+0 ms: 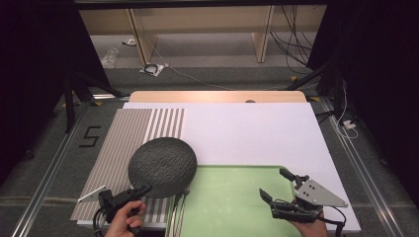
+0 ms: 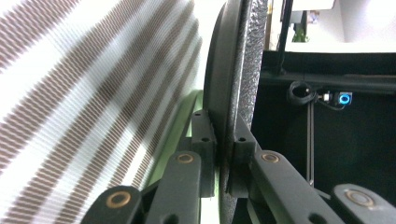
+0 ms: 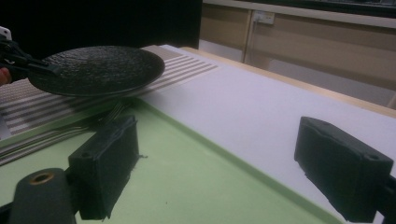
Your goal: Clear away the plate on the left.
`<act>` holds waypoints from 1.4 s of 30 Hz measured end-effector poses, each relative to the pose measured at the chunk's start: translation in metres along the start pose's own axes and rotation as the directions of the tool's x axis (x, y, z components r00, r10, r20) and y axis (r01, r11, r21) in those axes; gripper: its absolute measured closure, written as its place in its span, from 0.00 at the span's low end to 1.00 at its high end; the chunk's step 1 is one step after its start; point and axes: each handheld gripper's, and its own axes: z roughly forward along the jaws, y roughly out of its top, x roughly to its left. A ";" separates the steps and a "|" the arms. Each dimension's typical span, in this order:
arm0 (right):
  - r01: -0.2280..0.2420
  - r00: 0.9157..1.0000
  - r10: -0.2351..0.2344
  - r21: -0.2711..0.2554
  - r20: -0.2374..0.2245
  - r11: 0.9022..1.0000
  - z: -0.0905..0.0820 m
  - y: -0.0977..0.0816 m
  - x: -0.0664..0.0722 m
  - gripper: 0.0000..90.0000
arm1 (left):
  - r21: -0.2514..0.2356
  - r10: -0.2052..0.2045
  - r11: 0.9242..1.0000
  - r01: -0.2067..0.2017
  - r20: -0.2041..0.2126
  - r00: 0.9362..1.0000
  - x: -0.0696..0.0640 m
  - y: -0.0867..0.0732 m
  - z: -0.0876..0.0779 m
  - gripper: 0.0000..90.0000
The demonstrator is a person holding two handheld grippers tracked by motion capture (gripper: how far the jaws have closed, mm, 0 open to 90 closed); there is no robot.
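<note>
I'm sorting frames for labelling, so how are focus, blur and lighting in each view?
High view: evenly lit and sharp on the table, dark at both sides. Left gripper view: the striped mat is smeared and the close black plate soft. Right gripper view: dim, with its near jaws blurred and the plate farther off clearer.

A round, dark plate (image 1: 163, 166) with a rough, pebbled surface and a smooth black rim is lifted clear of the table, roughly level. It hangs over the striped mat (image 1: 113, 153), its near right edge reaching above the corner of the green mat (image 1: 232, 207). The left claw (image 1: 143, 189) pinches its near rim.
</note>
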 end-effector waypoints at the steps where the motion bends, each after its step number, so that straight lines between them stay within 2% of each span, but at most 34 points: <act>1: 0.000 1.000 0.000 -0.001 0.001 1.000 0.000 0.000 0.000 0.16 | 0.005 0.002 1.000 -0.002 0.000 1.000 -0.001 -0.001 0.002 0.94; 13: -0.002 1.000 0.002 -0.005 0.000 1.000 0.000 -0.001 -0.001 0.16 | 0.088 0.025 0.996 -0.025 -0.002 1.000 -0.009 -0.016 0.018 0.94; 16: -0.002 1.000 0.002 -0.002 0.000 1.000 0.000 -0.001 -0.001 0.16 | 0.126 0.021 0.992 -0.022 0.008 1.000 -0.009 -0.017 0.023 0.94; 21: -0.008 1.000 0.008 0.004 0.002 1.000 0.001 -0.001 -0.002 0.16 | 0.168 0.044 0.985 -0.045 0.005 0.999 -0.012 -0.023 0.030 0.94; 29: -0.006 1.000 0.006 0.000 0.004 1.000 0.000 -0.001 -0.002 0.16 | 0.213 0.067 0.975 -0.066 0.006 0.998 -0.015 -0.033 0.039 0.94; 36: -0.003 1.000 0.003 0.001 0.005 1.000 0.000 -0.001 -0.002 0.16 | 0.260 0.096 0.961 -0.095 0.006 0.995 -0.017 -0.042 0.048 0.94; 42: -0.004 1.000 0.004 -0.003 0.005 1.000 0.000 -0.001 -0.002 0.16 | 0.290 0.105 0.952 -0.098 -0.007 0.994 -0.015 -0.049 0.054 0.94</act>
